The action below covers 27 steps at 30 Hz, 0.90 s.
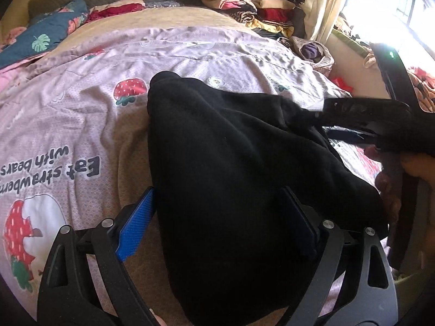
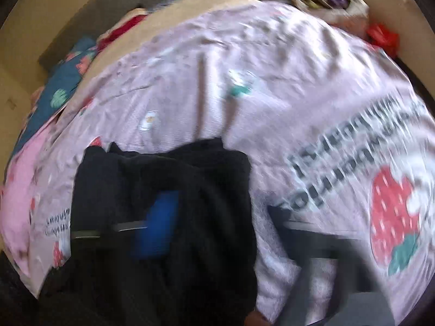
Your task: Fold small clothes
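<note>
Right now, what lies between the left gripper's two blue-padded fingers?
The black garment fills the gap between the left gripper's open fingers; its pads aren't pressing it. The left wrist view shows this.

The left wrist view looks steeply down from close above the lilac strawberry-print bedsheet (image 1: 81, 125), facing up the bed toward a heap of folded clothes of many colours (image 1: 250, 8) and a bright barred window (image 1: 394, 13) at the far right, with a black fleece garment (image 1: 231, 176) filling its lower middle. The right wrist view, heavily blurred, looks down just as steeply and as near, facing much the same way. Both share the sheet (image 2: 244, 81), the black garment (image 2: 204, 190), the dark blue leaf-print cloth (image 1: 40, 40) at far left (image 2: 62, 87) and a small red item (image 1: 344, 82) by the far right wall (image 2: 383, 38).
</note>
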Available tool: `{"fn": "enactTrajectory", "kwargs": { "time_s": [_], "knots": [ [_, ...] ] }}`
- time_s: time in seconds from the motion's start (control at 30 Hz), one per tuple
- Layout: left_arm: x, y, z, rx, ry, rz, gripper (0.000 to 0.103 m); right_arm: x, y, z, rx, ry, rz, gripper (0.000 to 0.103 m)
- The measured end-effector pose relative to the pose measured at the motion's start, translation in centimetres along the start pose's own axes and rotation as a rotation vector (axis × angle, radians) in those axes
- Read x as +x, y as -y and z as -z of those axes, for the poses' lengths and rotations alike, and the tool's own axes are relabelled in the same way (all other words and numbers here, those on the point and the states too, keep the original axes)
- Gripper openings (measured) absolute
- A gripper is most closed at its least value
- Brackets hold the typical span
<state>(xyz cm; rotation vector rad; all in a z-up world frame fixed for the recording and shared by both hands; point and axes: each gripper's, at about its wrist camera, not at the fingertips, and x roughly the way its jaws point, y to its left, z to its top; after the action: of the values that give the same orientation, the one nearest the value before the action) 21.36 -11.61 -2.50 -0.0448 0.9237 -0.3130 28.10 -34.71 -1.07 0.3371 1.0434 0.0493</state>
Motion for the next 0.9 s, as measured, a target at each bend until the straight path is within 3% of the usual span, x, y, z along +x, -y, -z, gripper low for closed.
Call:
{"fn": "enactTrajectory", "kwargs": {
  "time_s": [0.1, 0.23, 0.3, 0.43, 0.6, 0.67, 0.7, 0.77, 0.83, 0.9],
  "knots": [
    [-0.2, -0.3, 0.0, -0.010, -0.002, 0.014, 0.083, -1.6, -1.7, -0.1, -0.091, 0.064, 0.008, 0.008],
    [-0.8, -0.6, -0.1, -0.029, 0.009, 0.026, 0.083, -4.8, -3.6, -0.9, -0.176, 0.175, -0.159, 0.006],
    [-0.6, -0.4, -0.1, -0.027, 0.002, 0.014, 0.083, -5.1, -3.3, -1.7, -0.207, 0.222, -0.185, 0.004],
    [-0.3, 0.0, 0.3, -0.009, -0.007, 0.004, 0.083, -2.3, 1.1, -2.4, -0.139, 0.186, -0.147, 0.002],
    [-0.3, 0.2, 0.7, -0.011, -0.005, 0.005, 0.084, 0.7, 4.6, -0.3, -0.082, 0.113, -0.089, 0.004],
    [-0.4, 0.4, 0.8, -0.003, -0.001, -0.003, 0.084, 0.5, 4.7, 0.2, -0.086, 0.103, -0.083, 0.036],
    [-0.4, 0.4, 0.9, -0.002, -0.001, -0.002, 0.084, -0.2, 4.6, 0.3, -0.092, 0.114, -0.038, 0.070],
    [-0.5, 0.4, 0.9, -0.003, 0.003, 0.001, 0.084, -2.0, 4.1, 0.4, -0.084, 0.186, -0.058, 0.070],
    [-0.5, 0.5, 0.9, -0.003, 0.006, -0.001, 0.084, -3.9, 3.6, 0.3, -0.065, 0.244, -0.123, 0.059],
    [-0.7, 0.6, 1.0, -0.005, 0.010, -0.002, 0.085, -4.0, 2.5, 0.0, -0.064, 0.192, -0.218, 0.058]
  ]
}}
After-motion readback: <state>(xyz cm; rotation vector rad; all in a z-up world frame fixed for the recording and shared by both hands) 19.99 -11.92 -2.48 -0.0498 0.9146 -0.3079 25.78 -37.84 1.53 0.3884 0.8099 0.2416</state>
